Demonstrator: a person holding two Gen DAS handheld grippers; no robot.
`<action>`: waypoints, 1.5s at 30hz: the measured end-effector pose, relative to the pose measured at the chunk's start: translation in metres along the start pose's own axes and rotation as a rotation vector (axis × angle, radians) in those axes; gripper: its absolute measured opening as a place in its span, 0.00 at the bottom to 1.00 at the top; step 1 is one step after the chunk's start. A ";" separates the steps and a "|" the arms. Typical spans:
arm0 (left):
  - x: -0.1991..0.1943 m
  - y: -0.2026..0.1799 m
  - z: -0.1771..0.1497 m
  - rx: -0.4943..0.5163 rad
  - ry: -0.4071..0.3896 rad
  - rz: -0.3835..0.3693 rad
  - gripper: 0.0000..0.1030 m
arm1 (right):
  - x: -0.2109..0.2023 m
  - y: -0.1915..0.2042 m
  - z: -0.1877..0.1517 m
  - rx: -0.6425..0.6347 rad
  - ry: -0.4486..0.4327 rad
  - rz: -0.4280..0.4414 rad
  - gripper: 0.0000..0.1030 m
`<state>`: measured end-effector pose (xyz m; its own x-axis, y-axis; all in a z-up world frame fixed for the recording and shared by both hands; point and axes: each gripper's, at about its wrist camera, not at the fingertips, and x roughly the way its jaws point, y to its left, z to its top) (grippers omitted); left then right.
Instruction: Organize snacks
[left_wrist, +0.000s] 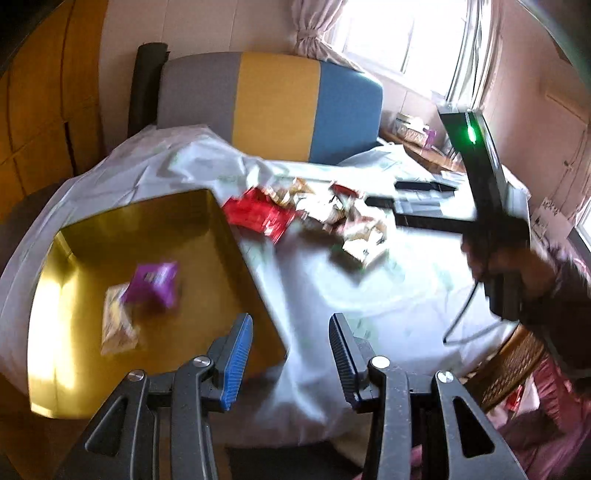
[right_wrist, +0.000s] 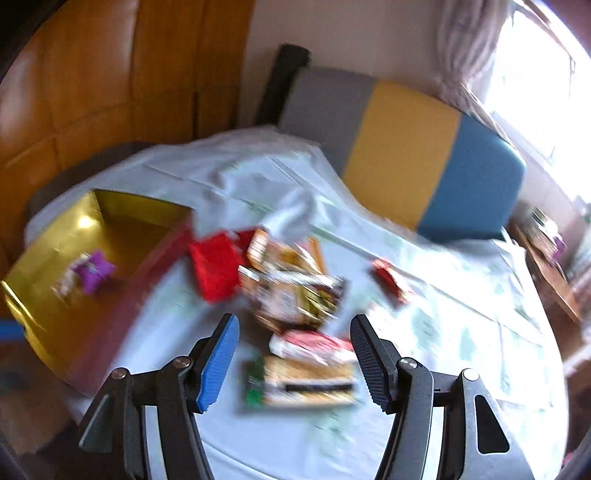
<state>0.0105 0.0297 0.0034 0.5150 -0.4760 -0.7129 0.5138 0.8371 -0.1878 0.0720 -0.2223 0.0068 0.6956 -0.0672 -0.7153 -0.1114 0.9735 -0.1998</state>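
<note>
Both grippers stand released over a table (left_wrist: 314, 288) draped in a white cloth: the left gripper (left_wrist: 291, 354) hangs with jaws apart and nothing between them at the near corner of a gold tray (left_wrist: 207, 206), while the right gripper (right_wrist: 295, 354) hovers, jaws likewise apart, above blurred snack packets without its pads pressing on any. Inside the tray lie two snacks, a purple packet (left_wrist: 155, 280) resting partly on a pale packet (left_wrist: 118, 321). Just beside the tray's far right edge a red packet (left_wrist: 258, 214) leads a loose pile of snacks (left_wrist: 351, 221) spread across the middle of the table. From the right wrist view, a red-and-white packet (right_wrist: 314, 345) and a tan packet with a green end (right_wrist: 303, 384) lie directly below the open jaws, with a small red packet (right_wrist: 391, 280) set apart to the right. Behind the table stands a chair back (left_wrist: 273, 103) in grey, yellow and blue. The person's hand (left_wrist: 517, 266) grips the right tool's handle at the left view's edge.
</note>
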 end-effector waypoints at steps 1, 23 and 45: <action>0.005 -0.003 0.009 0.003 0.004 -0.010 0.42 | 0.002 -0.008 -0.002 0.001 0.008 -0.014 0.62; 0.183 0.054 0.129 -0.860 0.299 0.057 0.65 | 0.009 -0.103 -0.025 0.232 0.019 0.023 0.72; 0.247 0.066 0.139 -0.886 0.319 0.284 0.33 | -0.010 -0.121 -0.021 0.337 -0.030 0.091 0.76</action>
<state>0.2663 -0.0699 -0.0911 0.2637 -0.2401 -0.9343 -0.3675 0.8705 -0.3274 0.0636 -0.3444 0.0236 0.7148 0.0245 -0.6989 0.0637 0.9930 0.0999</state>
